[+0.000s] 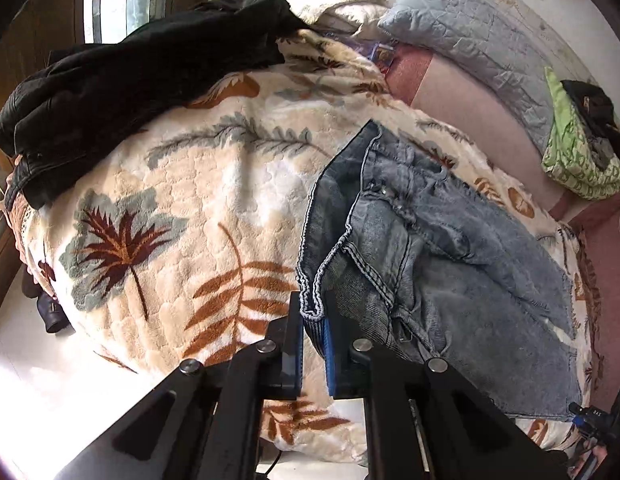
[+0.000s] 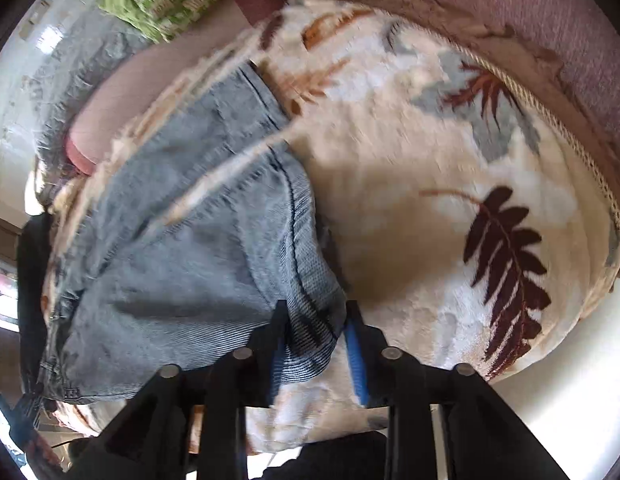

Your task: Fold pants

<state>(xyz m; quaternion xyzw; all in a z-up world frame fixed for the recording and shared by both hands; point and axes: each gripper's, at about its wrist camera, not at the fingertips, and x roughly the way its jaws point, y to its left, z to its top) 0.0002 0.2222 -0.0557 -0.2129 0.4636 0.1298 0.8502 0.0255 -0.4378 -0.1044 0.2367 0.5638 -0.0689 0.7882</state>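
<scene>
Light blue denim pants (image 1: 442,264) lie bunched on a cream blanket with a leaf print (image 1: 181,208). My left gripper (image 1: 314,320) is shut on a hemmed edge of the pants, which folds over between its blue pads. In the right wrist view the pants (image 2: 181,240) spread to the left, blurred by motion. My right gripper (image 2: 316,336) has a corner of the denim between its fingers, and the jaws stand close on it. The right gripper also shows in the left wrist view (image 1: 598,424) at the bottom right.
A black jacket (image 1: 121,88) lies on the blanket's far left. A grey quilted pillow (image 1: 482,36) and a green patterned cloth (image 1: 578,152) sit at the back right. Pink bedding (image 2: 550,12) runs beside the blanket (image 2: 430,184). White floor (image 1: 33,396) lies below the bed edge.
</scene>
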